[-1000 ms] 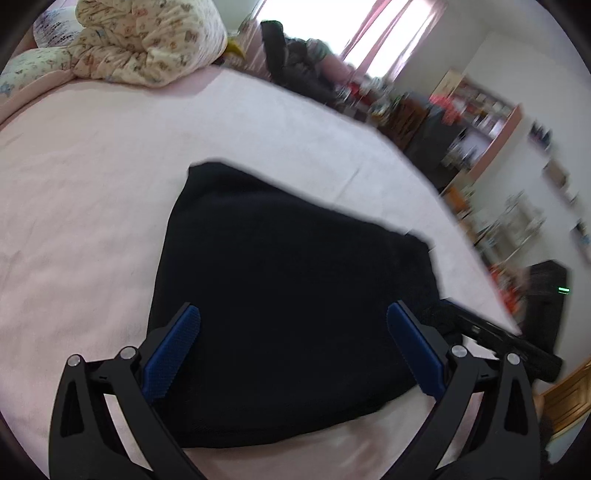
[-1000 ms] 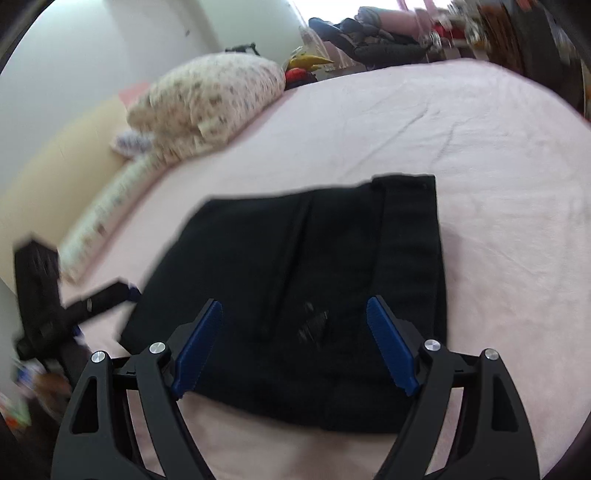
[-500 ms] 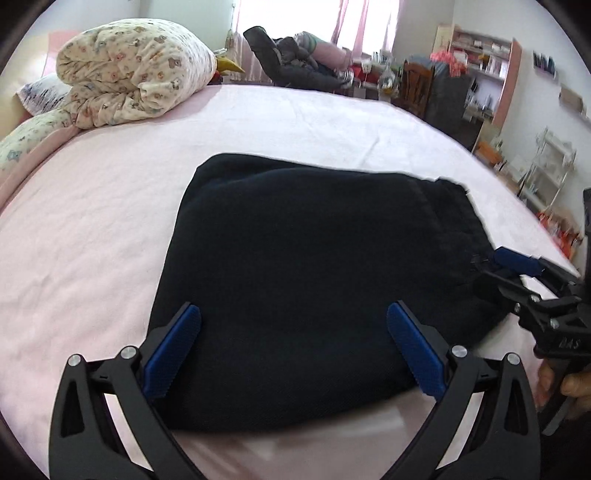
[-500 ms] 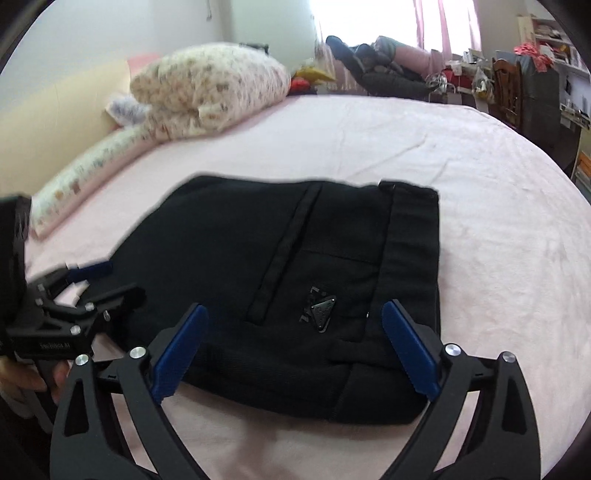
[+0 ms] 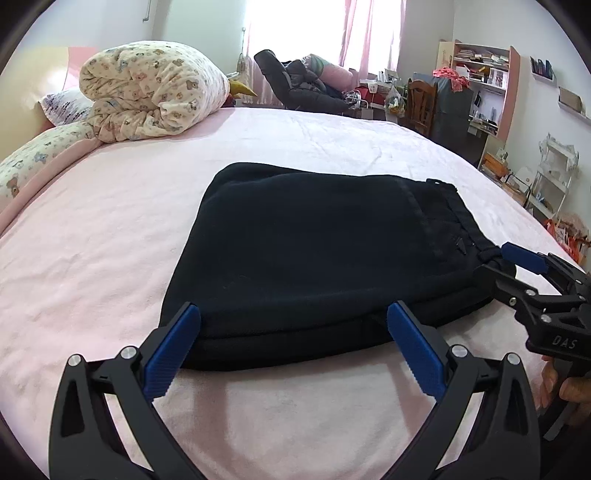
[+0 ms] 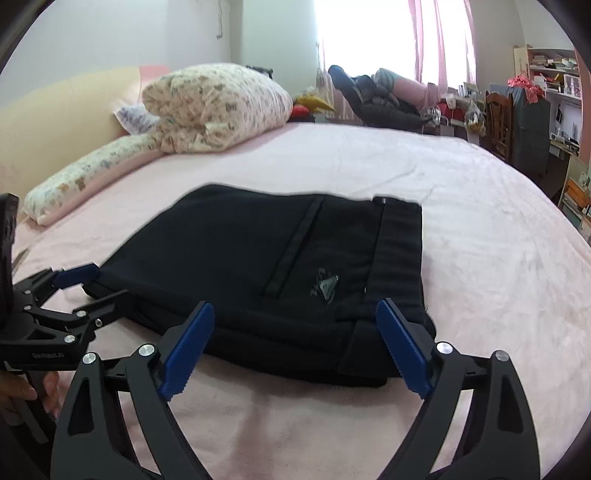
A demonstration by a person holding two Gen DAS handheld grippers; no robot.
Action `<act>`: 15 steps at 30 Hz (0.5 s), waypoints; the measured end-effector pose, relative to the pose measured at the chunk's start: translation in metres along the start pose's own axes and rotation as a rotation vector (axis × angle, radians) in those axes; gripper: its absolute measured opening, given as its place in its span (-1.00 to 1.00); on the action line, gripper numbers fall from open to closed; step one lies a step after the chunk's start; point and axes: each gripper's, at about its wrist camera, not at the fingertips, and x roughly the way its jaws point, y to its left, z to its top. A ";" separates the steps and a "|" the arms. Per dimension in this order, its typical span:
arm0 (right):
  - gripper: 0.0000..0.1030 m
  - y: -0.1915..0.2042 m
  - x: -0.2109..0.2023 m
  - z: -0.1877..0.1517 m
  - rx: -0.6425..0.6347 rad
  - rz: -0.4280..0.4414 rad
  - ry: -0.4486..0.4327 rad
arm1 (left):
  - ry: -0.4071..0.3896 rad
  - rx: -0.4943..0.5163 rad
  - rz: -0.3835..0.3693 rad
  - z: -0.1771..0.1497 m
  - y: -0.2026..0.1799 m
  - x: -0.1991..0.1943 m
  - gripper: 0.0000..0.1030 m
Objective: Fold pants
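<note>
Black pants (image 5: pixel 325 254), pink bed (image 5: pixel 110 229), floral duvet (image 5: pixel 147 88).

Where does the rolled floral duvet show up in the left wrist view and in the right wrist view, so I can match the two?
Left wrist view: floral duvet at upper left, behind the black pants.
Right wrist view: the duvet at upper left of centre, again beyond the pants.
Shared landmark: the pink-curtained window at the top of both.
</note>
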 end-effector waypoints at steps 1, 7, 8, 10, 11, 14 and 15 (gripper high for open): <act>0.78 0.000 0.002 -0.001 -0.001 -0.008 0.009 | 0.002 0.002 -0.001 -0.001 0.000 0.002 0.97; 0.80 0.008 0.013 -0.008 -0.045 -0.063 0.048 | 0.024 0.019 0.021 -0.002 -0.003 0.010 0.97; 0.80 0.007 0.014 -0.008 -0.044 -0.063 0.050 | 0.024 0.024 0.027 -0.002 -0.004 0.010 0.97; 0.80 0.008 0.014 -0.009 -0.041 -0.061 0.052 | 0.026 0.030 0.036 -0.002 -0.005 0.011 0.97; 0.80 0.008 0.014 -0.010 -0.043 -0.062 0.053 | 0.027 0.033 0.040 -0.003 -0.006 0.011 0.97; 0.81 0.010 0.015 -0.011 -0.057 -0.072 0.055 | 0.028 0.039 0.049 -0.003 -0.006 0.012 0.97; 0.81 0.010 0.016 -0.011 -0.059 -0.073 0.056 | 0.028 0.041 0.051 -0.003 -0.007 0.013 0.97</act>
